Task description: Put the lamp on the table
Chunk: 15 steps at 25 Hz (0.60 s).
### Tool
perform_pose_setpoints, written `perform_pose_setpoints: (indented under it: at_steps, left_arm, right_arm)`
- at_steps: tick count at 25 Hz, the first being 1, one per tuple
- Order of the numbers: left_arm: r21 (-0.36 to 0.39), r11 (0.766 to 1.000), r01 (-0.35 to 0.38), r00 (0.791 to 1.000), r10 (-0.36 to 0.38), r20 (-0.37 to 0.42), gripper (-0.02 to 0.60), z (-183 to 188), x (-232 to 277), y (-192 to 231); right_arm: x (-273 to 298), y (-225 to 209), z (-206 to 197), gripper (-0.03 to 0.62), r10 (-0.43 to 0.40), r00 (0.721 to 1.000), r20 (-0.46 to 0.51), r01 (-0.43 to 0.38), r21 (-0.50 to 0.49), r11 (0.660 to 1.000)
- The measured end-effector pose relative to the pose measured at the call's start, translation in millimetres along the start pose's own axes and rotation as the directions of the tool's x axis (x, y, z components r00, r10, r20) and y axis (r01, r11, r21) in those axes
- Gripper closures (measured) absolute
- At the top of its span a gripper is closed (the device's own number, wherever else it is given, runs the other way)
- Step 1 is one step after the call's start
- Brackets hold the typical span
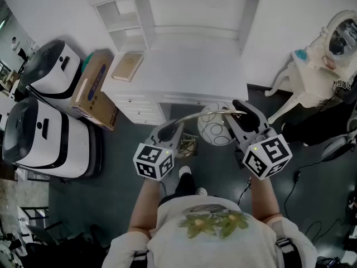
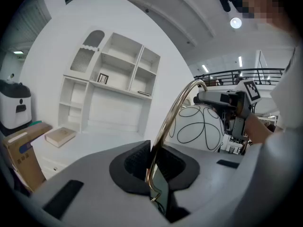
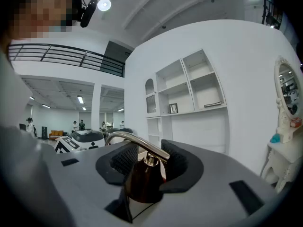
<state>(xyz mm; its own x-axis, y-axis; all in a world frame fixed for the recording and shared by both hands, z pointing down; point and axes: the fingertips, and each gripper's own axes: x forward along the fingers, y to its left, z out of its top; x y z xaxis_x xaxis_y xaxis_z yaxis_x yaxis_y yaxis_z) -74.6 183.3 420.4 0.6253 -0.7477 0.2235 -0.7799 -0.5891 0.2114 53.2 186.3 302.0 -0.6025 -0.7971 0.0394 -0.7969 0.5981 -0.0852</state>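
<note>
Lamp (image 1: 215, 128): a white globe shade traced with black looping lines, a thin curved brass arm (image 2: 171, 119), and a glossy dark brown cap (image 3: 142, 179) where arm met shade. It was held in the air over the dark floor, just short of the white tabletop (image 1: 189, 66) and not resting on it. The left hand-held gripper (image 1: 170, 128) was clenched on the brass arm; the right hand-held gripper (image 1: 245, 115) grasped the dark cap. Only the right gripper view showed the cap, and it hid the shade. The left gripper view showed the arm pinched between the pads. Only the head view showed the lamp's gap to the tabletop.
</note>
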Motion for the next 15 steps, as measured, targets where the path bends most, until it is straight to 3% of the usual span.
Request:
perform_pose_setpoints:
  at_steps: [15]
  left_arm:
    - [0.009, 1.0, 0.014, 1.0, -0.014, -0.008, 0.534, 8.2, 23.9, 13.1]
  right_arm:
    - [16.4, -18.1, 0.0, 0.427, -0.021, 1.0, 0.005, 0.021, 0.007, 1.0]
